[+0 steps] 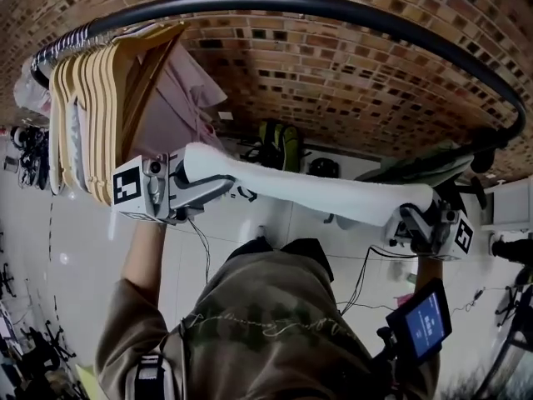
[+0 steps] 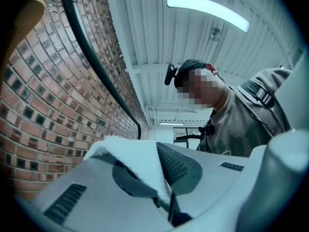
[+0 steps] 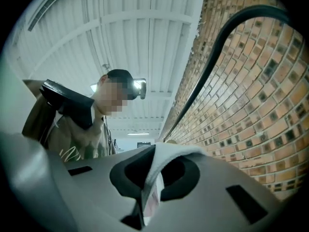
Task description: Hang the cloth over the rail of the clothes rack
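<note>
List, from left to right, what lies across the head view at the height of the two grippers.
wooden hangers → left gripper, jaws shut on one end → white cloth, stretched between both grippers → right gripper, jaws shut on the other end

Hidden / unclear bits
Cloth point(image 1: 308, 186) corners out of sight btw. the closed jaws; rail point(image 1: 333, 7) left end lost among hangers point(image 1: 92, 98); green bag point(image 1: 279, 144) partly behind cloth; screen point(image 1: 425, 322) text too small to read.
</note>
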A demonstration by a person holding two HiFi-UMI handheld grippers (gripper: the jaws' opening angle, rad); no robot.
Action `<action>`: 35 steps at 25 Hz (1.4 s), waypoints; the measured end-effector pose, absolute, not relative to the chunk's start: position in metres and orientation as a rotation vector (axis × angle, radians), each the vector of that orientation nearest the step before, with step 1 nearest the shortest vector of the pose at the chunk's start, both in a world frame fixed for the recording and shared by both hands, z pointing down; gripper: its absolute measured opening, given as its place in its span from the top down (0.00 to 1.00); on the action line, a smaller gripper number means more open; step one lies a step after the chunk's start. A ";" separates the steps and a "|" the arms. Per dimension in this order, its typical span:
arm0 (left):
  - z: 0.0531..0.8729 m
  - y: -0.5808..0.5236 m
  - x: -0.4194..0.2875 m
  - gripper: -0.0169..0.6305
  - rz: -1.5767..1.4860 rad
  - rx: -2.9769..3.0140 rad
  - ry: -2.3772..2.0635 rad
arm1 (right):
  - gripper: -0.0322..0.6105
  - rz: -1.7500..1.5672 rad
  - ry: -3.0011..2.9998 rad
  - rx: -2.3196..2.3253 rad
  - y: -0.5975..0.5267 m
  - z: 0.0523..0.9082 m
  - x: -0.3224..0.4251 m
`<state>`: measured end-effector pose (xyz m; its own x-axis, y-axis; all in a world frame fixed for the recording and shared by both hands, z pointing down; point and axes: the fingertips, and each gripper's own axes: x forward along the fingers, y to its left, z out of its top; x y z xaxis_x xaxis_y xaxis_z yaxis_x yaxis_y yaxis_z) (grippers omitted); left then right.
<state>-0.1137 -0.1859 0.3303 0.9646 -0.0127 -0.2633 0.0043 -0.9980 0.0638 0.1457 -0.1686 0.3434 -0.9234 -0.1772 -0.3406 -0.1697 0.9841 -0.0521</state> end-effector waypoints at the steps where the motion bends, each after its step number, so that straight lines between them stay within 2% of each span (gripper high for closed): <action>1: 0.326 -0.186 -0.114 0.95 -0.416 3.050 -0.002 | 0.93 -0.033 2.779 -0.241 -0.172 0.339 0.146; 7: 0.296 -0.195 -0.119 0.95 -0.515 2.981 0.005 | 0.93 -0.107 2.822 -0.195 -0.193 0.309 0.141; 20: 0.250 -0.209 -0.120 0.95 -0.456 3.030 -0.049 | 0.93 0.013 2.902 -0.094 -0.207 0.250 0.142; 35: 0.143 -0.217 -0.119 0.95 -0.504 3.112 0.045 | 0.93 0.045 2.797 -0.046 -0.205 0.137 0.151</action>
<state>-0.1191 -0.2171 0.1431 0.9485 0.0300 -0.3154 0.0265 -0.9995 -0.0155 0.1510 -0.2047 0.1369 -0.9410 -0.0265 -0.3375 -0.0374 0.9990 0.0256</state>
